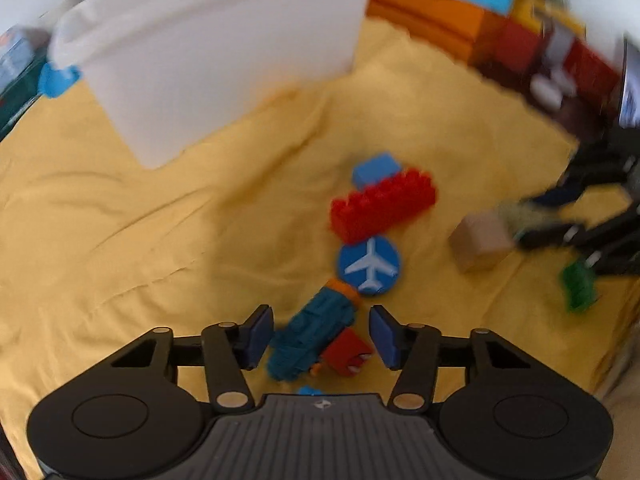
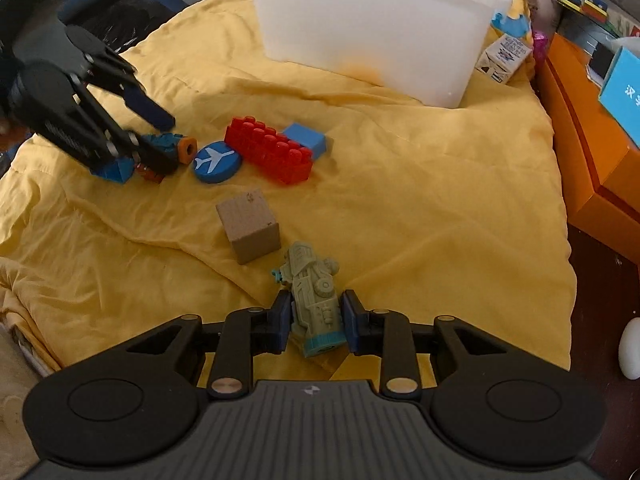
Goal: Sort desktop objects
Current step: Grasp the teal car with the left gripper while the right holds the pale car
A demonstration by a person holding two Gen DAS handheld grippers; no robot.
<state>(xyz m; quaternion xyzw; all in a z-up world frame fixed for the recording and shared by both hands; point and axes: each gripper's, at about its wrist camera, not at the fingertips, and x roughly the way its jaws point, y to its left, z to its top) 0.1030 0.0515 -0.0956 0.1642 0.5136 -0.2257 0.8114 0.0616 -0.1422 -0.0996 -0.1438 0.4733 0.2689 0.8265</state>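
Note:
My left gripper (image 1: 322,336) is open around a teal toy vehicle with an orange end (image 1: 312,336), which lies on the yellow cloth (image 1: 120,240); a small red piece (image 1: 346,354) sits beside it. My right gripper (image 2: 316,322) is shut on a grey-green toy vehicle (image 2: 314,292), its pads pressing both sides. Between the two lie a blue airplane disc (image 2: 216,162), a red studded brick (image 2: 268,150), a blue block (image 2: 306,140) and a wooden cube (image 2: 250,224). The right wrist view shows the left gripper (image 2: 170,142) straddling the teal toy.
A white plastic bin (image 2: 372,28) stands at the back of the cloth. An orange box (image 2: 580,140) borders the right edge, with a small carton (image 2: 504,58) beside the bin. A green piece (image 1: 578,284) lies near the right gripper. A blue piece (image 2: 114,170) sits under the left gripper.

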